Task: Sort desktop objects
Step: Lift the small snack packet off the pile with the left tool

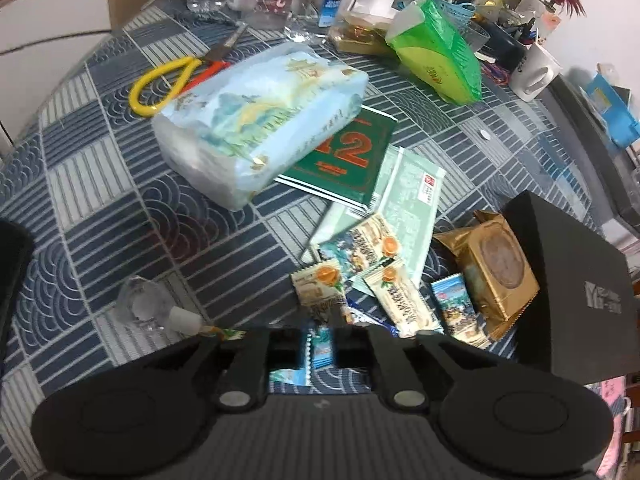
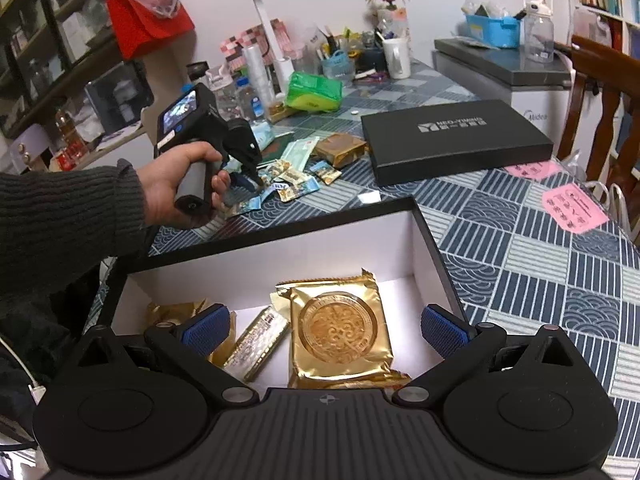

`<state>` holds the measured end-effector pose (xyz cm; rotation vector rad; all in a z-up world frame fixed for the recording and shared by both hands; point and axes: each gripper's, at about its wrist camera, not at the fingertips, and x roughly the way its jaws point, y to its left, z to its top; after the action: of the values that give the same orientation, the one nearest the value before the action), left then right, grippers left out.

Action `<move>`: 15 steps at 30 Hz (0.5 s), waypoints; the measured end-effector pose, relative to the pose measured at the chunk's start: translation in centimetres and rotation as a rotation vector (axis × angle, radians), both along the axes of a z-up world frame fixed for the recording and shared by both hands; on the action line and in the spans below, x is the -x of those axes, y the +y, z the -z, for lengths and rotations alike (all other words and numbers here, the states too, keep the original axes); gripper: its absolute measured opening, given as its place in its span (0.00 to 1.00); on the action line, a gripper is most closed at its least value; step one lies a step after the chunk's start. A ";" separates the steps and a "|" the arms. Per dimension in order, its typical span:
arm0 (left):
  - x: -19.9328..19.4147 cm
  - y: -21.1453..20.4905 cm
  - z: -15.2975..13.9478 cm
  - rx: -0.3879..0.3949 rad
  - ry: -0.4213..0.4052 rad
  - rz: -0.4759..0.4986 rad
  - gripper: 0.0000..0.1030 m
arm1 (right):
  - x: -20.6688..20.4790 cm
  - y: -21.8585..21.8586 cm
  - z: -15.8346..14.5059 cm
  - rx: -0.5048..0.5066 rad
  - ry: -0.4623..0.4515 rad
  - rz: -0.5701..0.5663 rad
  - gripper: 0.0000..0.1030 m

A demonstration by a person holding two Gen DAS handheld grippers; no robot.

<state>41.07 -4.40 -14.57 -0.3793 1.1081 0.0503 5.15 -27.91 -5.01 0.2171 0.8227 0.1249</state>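
My left gripper (image 1: 320, 350) points down at a scatter of small snack sachets (image 1: 390, 296) on the blue patterned cloth. A little blue sachet (image 1: 321, 356) stands between its jaws, which are parted around it; I see no firm pinch. From the right wrist view, a hand holds that left gripper (image 2: 256, 178) over the sachet pile (image 2: 294, 184). My right gripper (image 2: 325, 330) hangs open and empty over the open black box (image 2: 280, 236). In the box lie a gold mooncake pack (image 2: 340, 332) and a gold bar-shaped pack (image 2: 256, 344).
A pale blue tissue pack (image 1: 256, 120) lies on a green booklet (image 1: 348, 156), with yellow-handled scissors (image 1: 160, 84) behind. Another gold mooncake pack (image 1: 492, 268) leans on the black lid (image 1: 580, 288). A small glass (image 1: 144, 308) stands near left. Bottles, a mug (image 1: 536, 72) and a green pack (image 1: 436, 52) crowd the far edge.
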 end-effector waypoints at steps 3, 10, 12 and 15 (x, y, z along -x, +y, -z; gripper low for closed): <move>-0.4 -0.6 0.1 -0.007 -0.006 -0.005 0.65 | -0.2 -0.4 0.2 -0.009 0.009 0.019 1.00; -0.7 -1.8 1.1 -0.084 0.007 0.029 0.30 | -0.5 -0.6 0.6 -0.007 0.012 0.025 1.00; -0.6 -1.7 1.1 -0.078 -0.004 0.035 0.27 | -0.7 -0.5 0.7 -0.012 0.019 0.020 1.00; -0.3 -1.4 0.9 -0.069 -0.013 0.038 0.22 | -0.9 -0.2 0.6 -0.008 0.013 0.007 1.00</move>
<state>41.42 -5.83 -15.46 -0.2970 1.0970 0.0524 6.01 -28.10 -5.61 0.2280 0.8347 0.1207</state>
